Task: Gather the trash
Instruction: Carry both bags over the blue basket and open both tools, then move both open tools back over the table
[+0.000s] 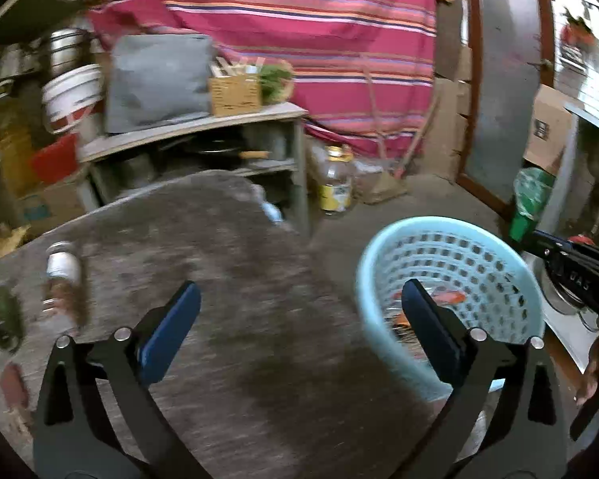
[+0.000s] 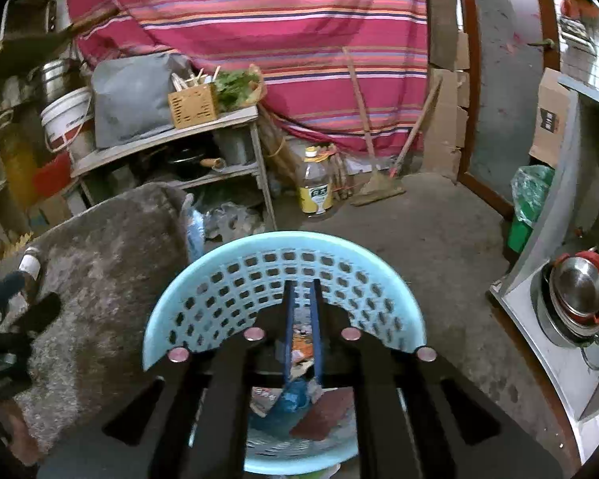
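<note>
A light blue perforated basket (image 1: pixel 451 263) stands on the floor right of a grey stone-topped table (image 1: pixel 227 279); wrappers lie inside it. My left gripper (image 1: pixel 299 299) is open and empty above the table's right part. On the table's left lie a small jar with a white label (image 1: pixel 63 275), a dark green bottle (image 1: pixel 4 315) and a reddish wrapper (image 1: pixel 14 389). My right gripper (image 2: pixel 302 285) hangs over the basket (image 2: pixel 259 279) with its blue fingers (image 2: pixel 288 319) nearly together; a colourful wrapper (image 2: pixel 301 343) shows between them, and I cannot tell whether it is gripped.
A shelf unit (image 2: pixel 171 139) with a box, greens and pots stands behind the table. A yellow-labelled jug (image 2: pixel 316 187) and brooms (image 2: pixel 375 183) are on the floor at the striped cloth. A green bin (image 2: pixel 529 207) and a counter with steel bowls (image 2: pixel 579 295) are at right.
</note>
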Available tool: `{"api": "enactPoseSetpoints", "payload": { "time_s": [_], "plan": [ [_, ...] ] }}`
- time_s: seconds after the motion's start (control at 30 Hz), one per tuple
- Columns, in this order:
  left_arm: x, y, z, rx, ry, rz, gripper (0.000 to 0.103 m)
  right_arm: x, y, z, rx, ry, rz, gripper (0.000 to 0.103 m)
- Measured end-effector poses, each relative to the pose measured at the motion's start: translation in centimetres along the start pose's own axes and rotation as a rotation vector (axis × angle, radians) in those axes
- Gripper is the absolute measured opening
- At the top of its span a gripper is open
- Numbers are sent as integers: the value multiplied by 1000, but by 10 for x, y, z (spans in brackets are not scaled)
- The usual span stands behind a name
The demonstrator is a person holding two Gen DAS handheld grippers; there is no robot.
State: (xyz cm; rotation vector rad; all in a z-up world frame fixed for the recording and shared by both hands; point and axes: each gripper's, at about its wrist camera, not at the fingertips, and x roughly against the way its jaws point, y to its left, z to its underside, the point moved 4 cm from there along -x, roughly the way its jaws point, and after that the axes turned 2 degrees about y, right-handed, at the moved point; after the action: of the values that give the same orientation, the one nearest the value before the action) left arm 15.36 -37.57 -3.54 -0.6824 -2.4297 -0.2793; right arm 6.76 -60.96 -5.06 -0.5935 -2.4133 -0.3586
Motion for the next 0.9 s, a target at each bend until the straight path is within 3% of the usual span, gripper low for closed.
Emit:
{"api": "enactPoseSetpoints", "payload": {
  "time_s": [0.03, 0.07, 0.1, 0.2, 0.3, 0.6, 0.8, 0.9],
  "plan": [
    [6, 9, 2, 7, -3, -10, 98, 1, 9, 0, 12, -4, -2, 58],
    [12, 21, 4, 14, -4, -22, 98, 3, 15, 0, 23, -17, -3, 70],
    [18, 31, 7, 16, -8, -33, 98, 5, 24, 0, 42, -35, -4, 74],
    [36, 67, 18, 11, -23, -109, 98, 7, 49, 0, 80, -33, -22, 74],
    [51, 109, 29, 34, -19, -176, 98, 5, 70, 2, 86, -25, -51, 81],
    [63, 256, 71, 284, 55, -337, 98, 1, 154, 22, 115, 4, -126, 92],
    [63, 308, 103, 350, 102, -433, 98, 1, 226, 33, 206, -2, -175, 95],
    [53, 324, 115, 385, 165, -423, 98, 0, 257, 39, 237, 12, -216, 95]
  ]
}}
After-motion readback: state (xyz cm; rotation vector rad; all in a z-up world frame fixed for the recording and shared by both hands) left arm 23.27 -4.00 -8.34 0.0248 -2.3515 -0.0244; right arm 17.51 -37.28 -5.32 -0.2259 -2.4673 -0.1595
